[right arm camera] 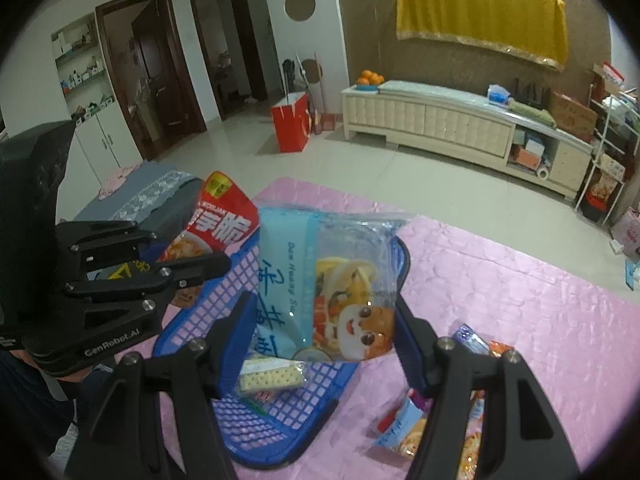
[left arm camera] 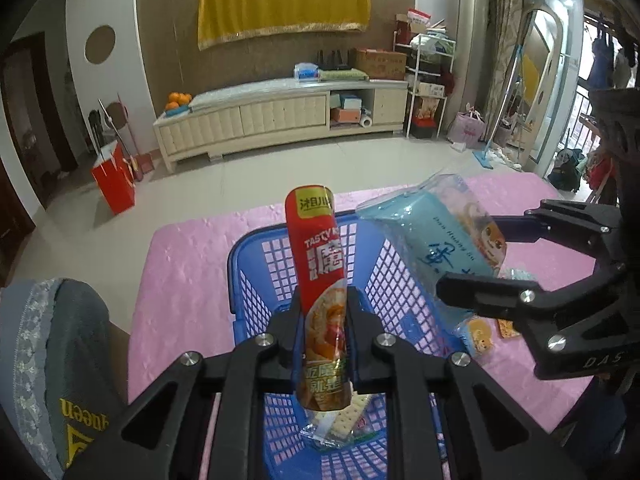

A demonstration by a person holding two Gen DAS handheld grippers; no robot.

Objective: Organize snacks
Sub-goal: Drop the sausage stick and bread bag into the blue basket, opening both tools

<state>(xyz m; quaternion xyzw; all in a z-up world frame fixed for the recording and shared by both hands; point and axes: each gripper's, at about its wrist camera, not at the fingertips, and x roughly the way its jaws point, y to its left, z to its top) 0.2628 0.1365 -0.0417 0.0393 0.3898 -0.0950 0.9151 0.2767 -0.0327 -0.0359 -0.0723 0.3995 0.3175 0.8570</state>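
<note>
A blue plastic basket [left arm camera: 256, 264] [right arm camera: 240, 432] stands on the pink tablecloth [left arm camera: 180, 260]. My left gripper [left arm camera: 322, 320] is shut on a red snack packet [left arm camera: 316, 248] and holds it upright above the basket; the packet also shows in the right wrist view [right arm camera: 224, 220]. My right gripper [right arm camera: 324, 320] is shut on a light blue snack bag [right arm camera: 320, 280] and holds it over the basket's right side; the bag also shows in the left wrist view [left arm camera: 432, 236]. A cracker pack [right arm camera: 270, 378] [left arm camera: 340, 420] lies inside the basket.
Several small snack packets [right arm camera: 404, 428] lie on the cloth right of the basket. A grey cushion [left arm camera: 52, 360] sits at the table's left edge. A red paper bag [left arm camera: 114, 184] and a long cream cabinet [left arm camera: 280, 116] stand on the floor beyond.
</note>
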